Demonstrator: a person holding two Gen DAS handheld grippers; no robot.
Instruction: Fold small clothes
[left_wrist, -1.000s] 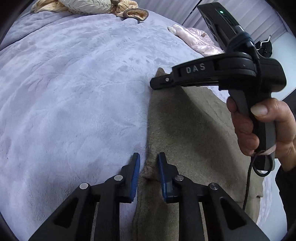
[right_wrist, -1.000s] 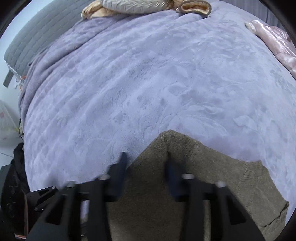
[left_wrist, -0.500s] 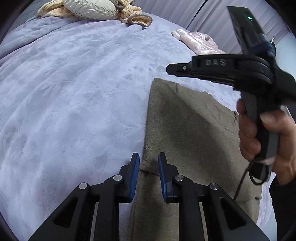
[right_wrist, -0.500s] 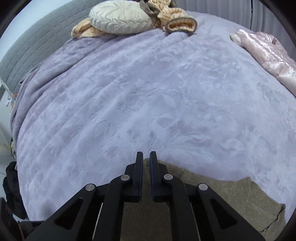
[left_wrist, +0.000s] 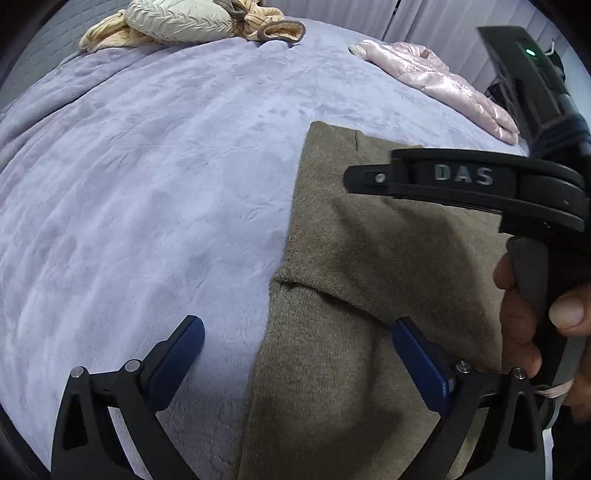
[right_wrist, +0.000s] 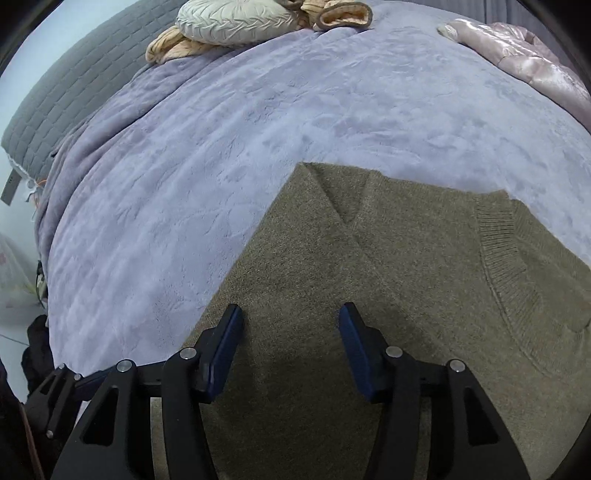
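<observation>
Sweater (right_wrist: 388, 280), olive knit, lies folded flat on blanket (right_wrist: 258, 122).

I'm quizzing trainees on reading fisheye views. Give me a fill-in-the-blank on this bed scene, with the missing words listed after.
1. The olive sweater lies on a ____ blanket.
2. Both the left tool and the right tool have their jaws ____.
3. The shiny jacket near the bed's far edge is ____ in colour.

Missing words: purple; open; pink
</observation>
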